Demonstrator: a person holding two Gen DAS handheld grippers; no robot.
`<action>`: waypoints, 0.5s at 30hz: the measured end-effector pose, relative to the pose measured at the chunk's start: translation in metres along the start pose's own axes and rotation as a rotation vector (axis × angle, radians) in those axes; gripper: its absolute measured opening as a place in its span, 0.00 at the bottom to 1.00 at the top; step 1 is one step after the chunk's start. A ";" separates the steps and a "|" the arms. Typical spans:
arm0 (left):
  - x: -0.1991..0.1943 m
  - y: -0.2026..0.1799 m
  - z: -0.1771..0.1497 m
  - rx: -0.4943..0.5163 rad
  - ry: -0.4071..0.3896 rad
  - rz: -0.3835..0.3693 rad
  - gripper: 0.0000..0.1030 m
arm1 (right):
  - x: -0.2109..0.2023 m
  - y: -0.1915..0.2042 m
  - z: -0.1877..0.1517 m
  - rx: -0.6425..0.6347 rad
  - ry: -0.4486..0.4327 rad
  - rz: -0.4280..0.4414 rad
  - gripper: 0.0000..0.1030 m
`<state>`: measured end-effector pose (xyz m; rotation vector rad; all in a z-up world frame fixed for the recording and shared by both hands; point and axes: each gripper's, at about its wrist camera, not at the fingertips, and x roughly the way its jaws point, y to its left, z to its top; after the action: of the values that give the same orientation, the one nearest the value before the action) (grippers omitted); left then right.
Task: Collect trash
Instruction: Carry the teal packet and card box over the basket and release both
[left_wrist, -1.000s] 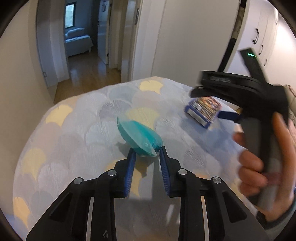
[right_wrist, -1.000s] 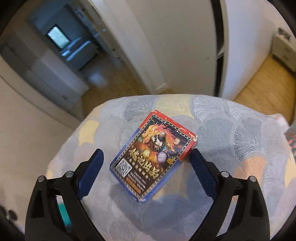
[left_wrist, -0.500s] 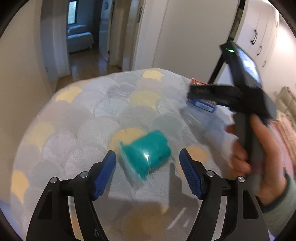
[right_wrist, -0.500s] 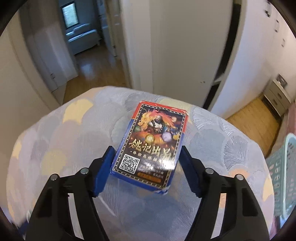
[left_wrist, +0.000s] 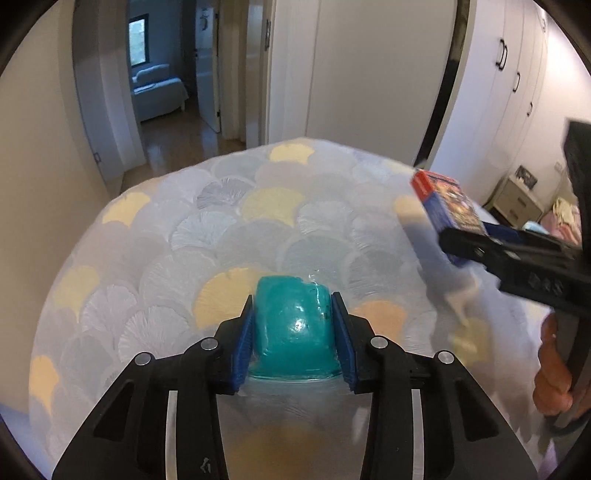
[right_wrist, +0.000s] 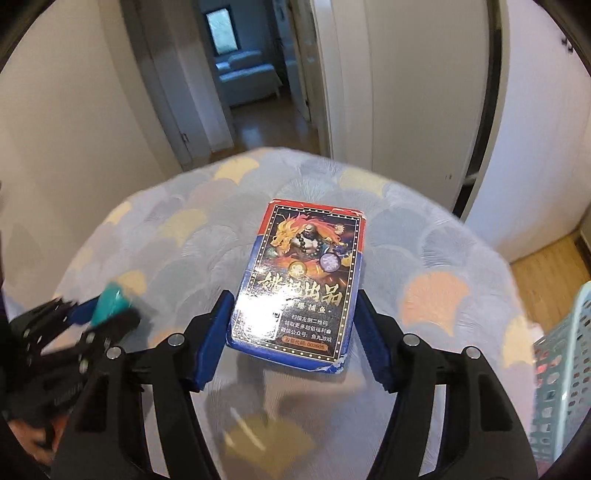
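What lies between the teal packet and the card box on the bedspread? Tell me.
Nothing: in the left wrist view only bare bedspread separates the teal packet from the card box.

Bedspread (left_wrist: 229, 236) bare ahead of both claws; basket (right_wrist: 561, 369) at right edge; wardrobe doors (left_wrist: 369, 66) beyond

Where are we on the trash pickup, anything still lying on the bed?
Both pieces seen are in hand. The left claw is shut on the teal packet; the right claw, whose jaws have just been closing, grips the card box above the bedspread. Left: drop both, probably in the teal basket. No other trash shows.
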<state>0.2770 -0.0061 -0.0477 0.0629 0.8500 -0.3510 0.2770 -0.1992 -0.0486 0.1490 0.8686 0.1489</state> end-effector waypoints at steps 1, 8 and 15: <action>-0.005 -0.004 0.001 -0.003 -0.010 -0.016 0.36 | -0.009 0.000 -0.004 -0.009 -0.016 -0.006 0.60; -0.033 -0.059 0.019 0.051 -0.095 -0.115 0.36 | -0.091 -0.036 -0.019 0.052 -0.127 -0.042 0.60; -0.048 -0.157 0.028 0.196 -0.131 -0.257 0.36 | -0.166 -0.122 -0.048 0.191 -0.218 -0.173 0.60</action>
<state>0.2170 -0.1455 0.0198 0.1116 0.6932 -0.6730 0.1426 -0.3470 0.0213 0.2626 0.6735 -0.1107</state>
